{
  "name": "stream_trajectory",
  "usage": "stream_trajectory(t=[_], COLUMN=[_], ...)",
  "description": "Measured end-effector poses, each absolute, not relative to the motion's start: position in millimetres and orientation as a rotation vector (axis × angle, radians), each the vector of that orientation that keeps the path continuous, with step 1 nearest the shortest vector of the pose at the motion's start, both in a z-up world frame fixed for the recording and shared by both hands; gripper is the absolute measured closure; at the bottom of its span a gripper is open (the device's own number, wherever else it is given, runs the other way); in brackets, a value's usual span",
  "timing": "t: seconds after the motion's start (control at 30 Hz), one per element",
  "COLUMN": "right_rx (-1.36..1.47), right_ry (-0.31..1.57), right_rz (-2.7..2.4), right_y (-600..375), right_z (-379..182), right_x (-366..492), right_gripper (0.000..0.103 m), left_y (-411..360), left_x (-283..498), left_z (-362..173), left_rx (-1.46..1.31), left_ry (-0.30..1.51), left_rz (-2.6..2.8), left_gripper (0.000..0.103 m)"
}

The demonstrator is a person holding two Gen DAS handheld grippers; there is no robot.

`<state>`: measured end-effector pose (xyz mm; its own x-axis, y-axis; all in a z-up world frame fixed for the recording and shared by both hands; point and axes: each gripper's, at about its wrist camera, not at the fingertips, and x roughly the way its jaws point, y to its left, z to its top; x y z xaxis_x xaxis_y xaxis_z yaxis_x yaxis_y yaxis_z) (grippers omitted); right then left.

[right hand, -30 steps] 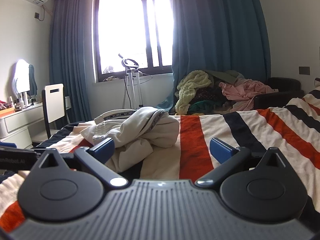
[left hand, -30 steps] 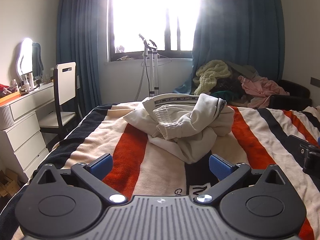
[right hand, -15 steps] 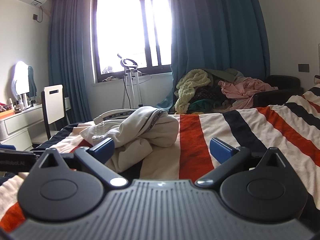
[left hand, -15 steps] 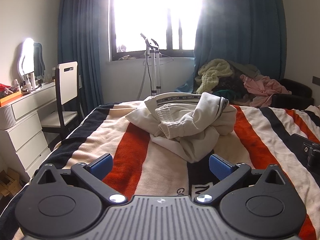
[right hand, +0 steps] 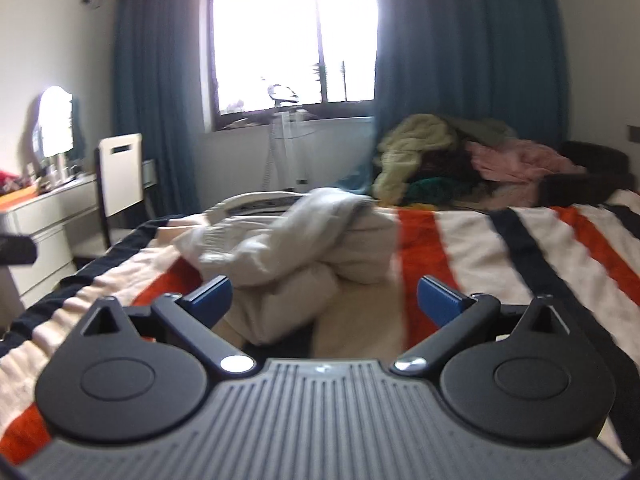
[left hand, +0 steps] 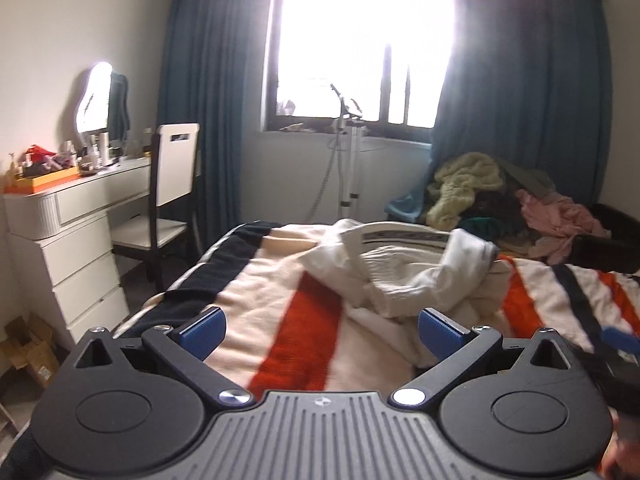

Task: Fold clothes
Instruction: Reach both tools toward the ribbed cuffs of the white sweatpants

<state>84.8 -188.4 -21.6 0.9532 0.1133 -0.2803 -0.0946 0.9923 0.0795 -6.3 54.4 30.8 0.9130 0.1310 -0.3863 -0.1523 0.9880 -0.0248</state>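
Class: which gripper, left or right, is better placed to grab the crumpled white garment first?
Probably the right gripper: the white garment lies between its open fingers. The left gripper mostly frames bare blanket.

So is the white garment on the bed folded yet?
No. The white garment lies crumpled in a heap on the striped blanket, waistband and folds bunched unevenly.

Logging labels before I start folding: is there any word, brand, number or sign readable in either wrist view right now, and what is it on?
No text can be read in either view.
Patterned band on the cream garment: it may carry lettering, but is too blurred to read.
Small round emblem on the left gripper body: a mark only, no words.
Small mark on the right gripper body: too blurred to read.
Bottles on the dresser: too small to read.
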Motion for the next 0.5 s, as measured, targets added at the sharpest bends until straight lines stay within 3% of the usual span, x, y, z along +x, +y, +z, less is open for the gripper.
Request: stream_trajectory(t=[0.47, 0.5], right_rx=[-0.136, -0.166], right_ry=[0.429, 0.424], right_rz=[0.125, 0.093], right_y=[-50.1, -45.4], right_z=[-73.4, -76.9], right_x=[244.4, 249.0], right_gripper=[0.003, 0.007], left_y=[152.7, 159.8], left_x=[43.2, 46.4], left_z=[-33.2, -37.3], left_rx=[-0.184, -0.21], left_ry=[0.637, 0.649], left_rz=[0.23, 0.235], left_gripper=[0.0, 0.0])
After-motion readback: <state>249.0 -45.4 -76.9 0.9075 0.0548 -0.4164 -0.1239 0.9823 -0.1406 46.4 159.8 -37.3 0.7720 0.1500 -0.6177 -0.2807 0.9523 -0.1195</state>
